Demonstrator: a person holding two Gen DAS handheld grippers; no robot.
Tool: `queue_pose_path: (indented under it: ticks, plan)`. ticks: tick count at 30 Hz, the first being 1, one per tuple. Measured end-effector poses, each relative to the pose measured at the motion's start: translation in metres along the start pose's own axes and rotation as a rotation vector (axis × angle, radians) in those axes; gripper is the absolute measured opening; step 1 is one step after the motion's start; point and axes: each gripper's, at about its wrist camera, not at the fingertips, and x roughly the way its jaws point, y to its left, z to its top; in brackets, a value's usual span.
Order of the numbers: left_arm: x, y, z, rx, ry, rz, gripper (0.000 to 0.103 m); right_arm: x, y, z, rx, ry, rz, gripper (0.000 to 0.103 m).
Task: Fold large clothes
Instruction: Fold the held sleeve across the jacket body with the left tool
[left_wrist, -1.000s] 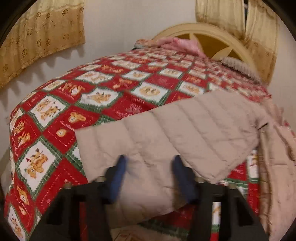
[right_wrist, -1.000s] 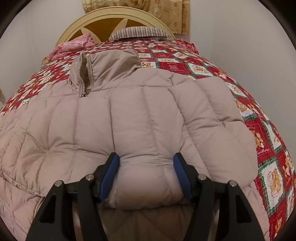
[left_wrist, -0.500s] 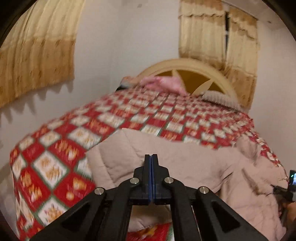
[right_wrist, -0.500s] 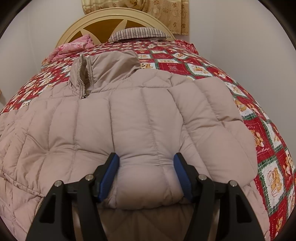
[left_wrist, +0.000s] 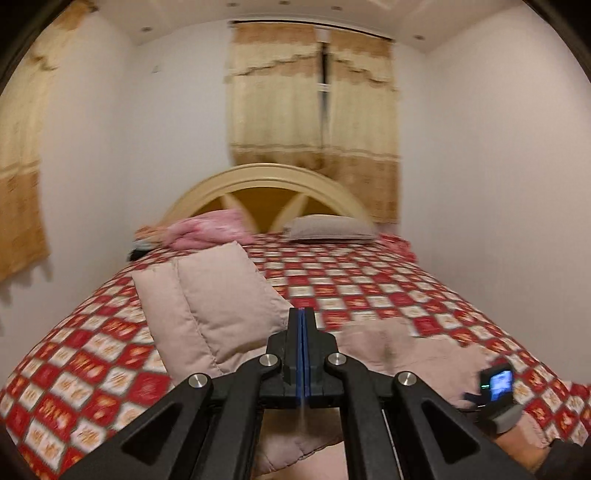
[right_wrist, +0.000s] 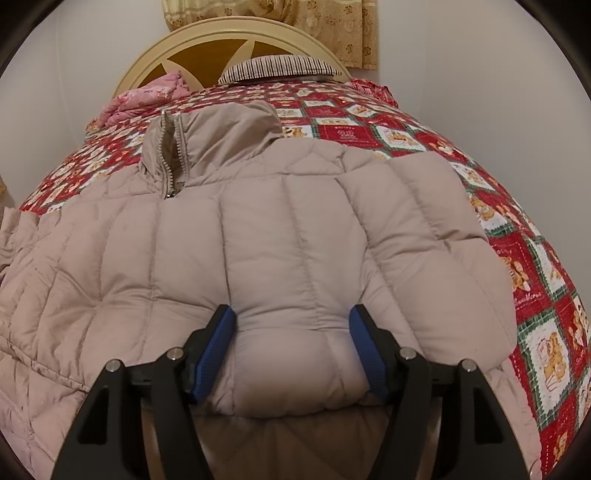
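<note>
A beige quilted jacket (right_wrist: 258, 229) lies spread on the bed, collar and zip (right_wrist: 170, 162) toward the headboard. My right gripper (right_wrist: 291, 325) grips a puffy fold at its near edge; the blue pads press on both sides of the bulge while the jaws are opening slightly. My left gripper (left_wrist: 302, 314) is shut and raised, with a thin sliver of beige fabric pinched between its pads. A lifted flap of the jacket (left_wrist: 218, 295) stands up just left of it. The right gripper's camera (left_wrist: 496, 384) and a hand (left_wrist: 517, 446) show at the lower right of the left wrist view.
A red, white and green patchwork quilt (left_wrist: 388, 288) covers the bed. By the arched cream headboard (left_wrist: 269, 177) lie a striped pillow (right_wrist: 277, 68) and a bundle of pink cloth (right_wrist: 147, 96). Yellow curtains (left_wrist: 314, 122) hang behind; white walls stand close on both sides.
My left gripper closed on the jacket's edge, then rose and tilted up, lifting a flap of the jacket off the bed. The right gripper stayed where it was on its fold.
</note>
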Motion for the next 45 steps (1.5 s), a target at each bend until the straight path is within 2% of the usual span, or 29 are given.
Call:
queue_pose_path:
  ticks: [5, 10, 14, 21, 23, 26, 29, 31, 36, 39, 42, 45]
  plan:
    - [0.031, -0.065, -0.003, 0.073, 0.034, -0.112, 0.0, 0.0, -0.003, 0.0, 0.013, -0.002, 0.018, 0.07]
    - [0.069, -0.128, -0.029, 0.141, 0.108, -0.204, 0.0, -0.003, -0.01, -0.001, 0.052, -0.017, 0.069, 0.074]
    - [0.094, -0.17, -0.05, 0.154, 0.168, -0.264, 0.0, -0.003, -0.015, -0.001, 0.078, -0.022, 0.092, 0.074]
    - [0.13, -0.224, -0.084, 0.233, 0.241, -0.246, 0.0, -0.003, -0.017, -0.001, 0.098, -0.026, 0.113, 0.074]
    - [0.125, -0.239, -0.084, 0.29, 0.223, -0.258, 0.0, -0.003, -0.017, 0.0, 0.098, -0.026, 0.113, 0.075]
    - [0.107, -0.257, -0.078, 0.371, 0.137, -0.289, 0.0, -0.003, -0.018, -0.001, 0.102, -0.027, 0.116, 0.075]
    - [0.098, -0.252, -0.073, 0.392, 0.101, -0.308, 0.001, -0.003, -0.02, 0.0, 0.111, -0.029, 0.125, 0.075]
    - [0.107, -0.231, -0.076, 0.389, 0.123, -0.254, 0.001, -0.003, -0.021, 0.0, 0.116, -0.031, 0.13, 0.075]
    - [0.165, -0.141, -0.093, 0.334, 0.244, 0.027, 0.001, -0.004, -0.021, 0.0, 0.117, -0.032, 0.13, 0.075]
    - [0.199, -0.08, -0.102, 0.214, 0.338, 0.109, 0.001, -0.004, -0.021, 0.0, 0.114, -0.032, 0.127, 0.075]
    - [0.212, -0.059, -0.117, 0.143, 0.394, 0.09, 0.001, -0.004, -0.021, 0.001, 0.114, -0.033, 0.128, 0.075]
    - [0.213, -0.064, -0.136, 0.148, 0.421, 0.069, 0.001, -0.007, -0.023, 0.0, 0.131, -0.046, 0.161, 0.078]
